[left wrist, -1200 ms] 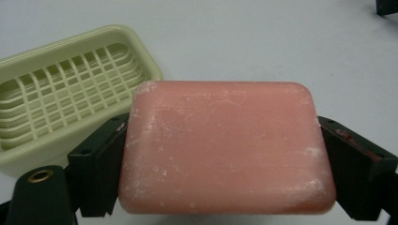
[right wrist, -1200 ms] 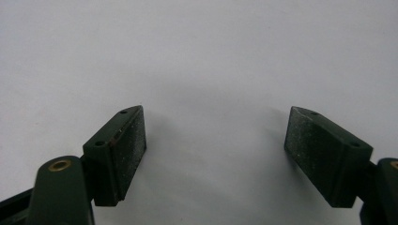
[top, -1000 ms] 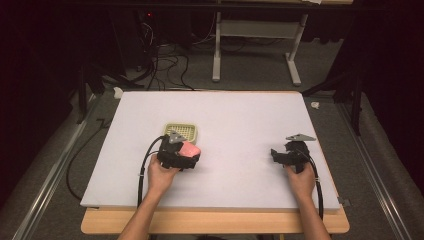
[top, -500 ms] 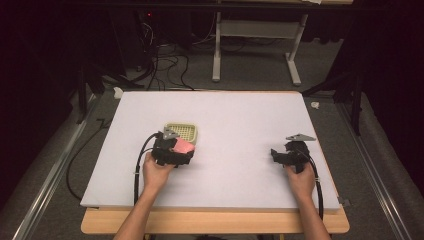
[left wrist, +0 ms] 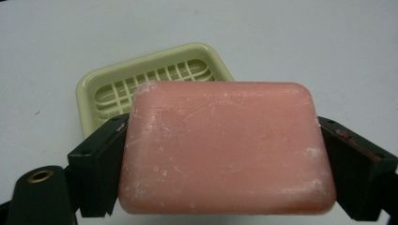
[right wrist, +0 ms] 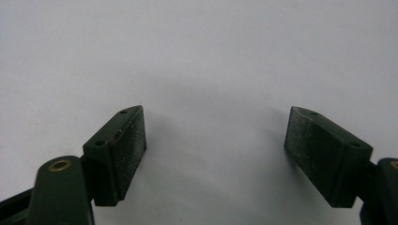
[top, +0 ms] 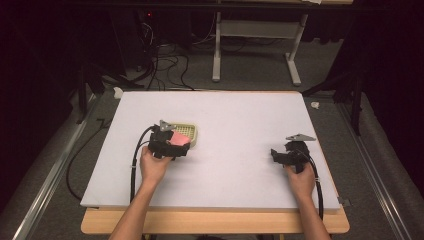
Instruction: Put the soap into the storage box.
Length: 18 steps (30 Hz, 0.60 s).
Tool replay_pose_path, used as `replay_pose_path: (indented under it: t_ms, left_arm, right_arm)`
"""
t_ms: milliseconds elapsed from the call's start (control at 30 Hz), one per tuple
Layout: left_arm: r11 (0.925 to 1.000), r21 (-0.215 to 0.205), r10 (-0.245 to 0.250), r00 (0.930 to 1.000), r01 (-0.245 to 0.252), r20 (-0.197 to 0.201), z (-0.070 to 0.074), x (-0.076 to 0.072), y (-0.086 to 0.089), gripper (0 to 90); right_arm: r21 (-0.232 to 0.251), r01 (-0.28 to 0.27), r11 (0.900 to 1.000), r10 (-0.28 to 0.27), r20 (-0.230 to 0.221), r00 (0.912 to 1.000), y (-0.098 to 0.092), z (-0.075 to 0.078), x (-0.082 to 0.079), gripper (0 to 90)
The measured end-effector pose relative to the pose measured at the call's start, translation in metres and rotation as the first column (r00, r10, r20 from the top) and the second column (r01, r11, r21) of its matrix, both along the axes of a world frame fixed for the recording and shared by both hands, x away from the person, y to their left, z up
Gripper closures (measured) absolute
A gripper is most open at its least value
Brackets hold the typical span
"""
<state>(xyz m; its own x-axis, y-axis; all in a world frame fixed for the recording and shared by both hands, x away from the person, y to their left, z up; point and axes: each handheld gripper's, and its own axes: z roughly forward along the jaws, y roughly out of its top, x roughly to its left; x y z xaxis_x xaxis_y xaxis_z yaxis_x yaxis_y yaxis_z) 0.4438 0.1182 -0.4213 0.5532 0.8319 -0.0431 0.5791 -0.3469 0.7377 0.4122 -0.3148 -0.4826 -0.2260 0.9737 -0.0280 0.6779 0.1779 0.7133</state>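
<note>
Pink soap [left wrist: 227, 147] sits clamped between the jaws of my left tool [top: 167, 142], gripped across its ends and lifted off the white desk [top: 240, 115]. The pale yellow-green soap dish [left wrist: 155, 77] lies just beyond it, on the far side, its slotted bottom bare. From the high view the bar hangs at the dish's near left edge, partly over it, though I cannot tell how high above it. As I judge it, the pick-up is done and the placing is left: I need to bring the bar over the middle of the dish, lower it flat onto the grid and let go. My right tool [top: 290, 156] rests well apart on the right of the desk, jaws spread wide with nothing between them.
</note>
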Motion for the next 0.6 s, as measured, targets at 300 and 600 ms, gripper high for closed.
replay_pose_path:
  t_ms: [300, 600]
  left_arm:
    - [0.9996, 0.005, 0.029, 0.9992, -0.029, -0.028, 0.000, 0.016, -0.002, 14.0]
    - [0.9964, -0.004, 0.084, 0.9939, -0.084, -0.072, -0.006, 0.033, -0.003, 14.0]
  right_arm:
    - [-0.001, -0.001, 1.000, 0.001, 0.001, 1.0000, 0.000, 0.000, 0.000, 21.5]
    - [0.001, 0.000, 1.000, 0.000, 0.000, 1.0000, 0.000, 0.000, 0.000, 21.6]
